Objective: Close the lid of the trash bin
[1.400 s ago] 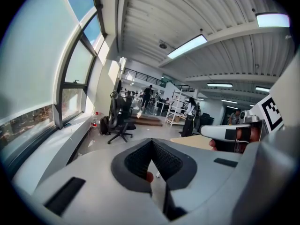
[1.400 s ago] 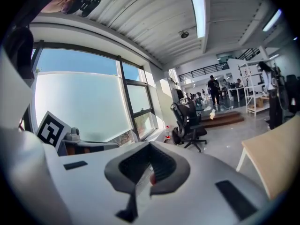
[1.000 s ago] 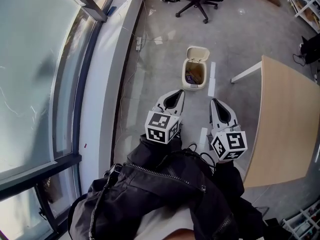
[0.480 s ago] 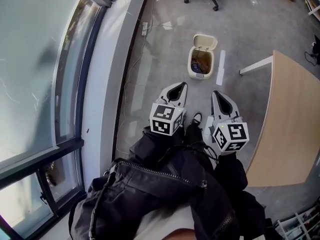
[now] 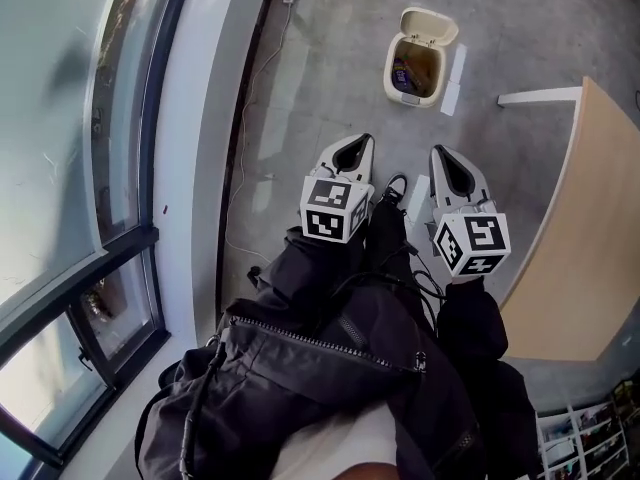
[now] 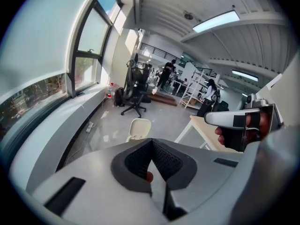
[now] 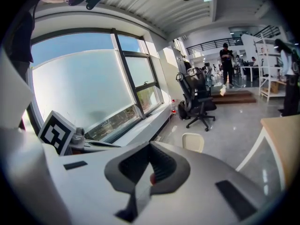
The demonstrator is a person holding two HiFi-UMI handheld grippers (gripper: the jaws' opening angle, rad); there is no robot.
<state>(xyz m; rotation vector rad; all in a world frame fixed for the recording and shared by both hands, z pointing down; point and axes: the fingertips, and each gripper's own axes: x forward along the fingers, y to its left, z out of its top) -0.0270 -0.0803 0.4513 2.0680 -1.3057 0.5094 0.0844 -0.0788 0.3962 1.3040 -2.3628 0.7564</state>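
A small cream trash bin [image 5: 416, 58] stands on the grey floor ahead of me, its lid [image 5: 430, 21] tipped up at the far side and rubbish showing inside. Both grippers hang side by side over my dark jacket, well short of the bin. The left gripper [image 5: 351, 154] and the right gripper [image 5: 447, 160] are both shut and hold nothing. The raised lid [image 6: 139, 128] shows beyond the left gripper [image 6: 151, 143] in its view. In the right gripper view, the lid [image 7: 193, 142] sits past the right gripper [image 7: 150, 148].
A long window [image 5: 60, 118] and white sill [image 5: 195, 118] run down the left, with a cable [image 5: 250, 98] along the floor. A wooden desk [image 5: 590, 218] stands at the right. A white strip [image 5: 455, 73] lies beside the bin. An office chair [image 6: 136, 95] and people stand further back.
The bin has slid up toward the top right of the head view and the office chair has dropped out of it. Both grippers stay shut and side by side.
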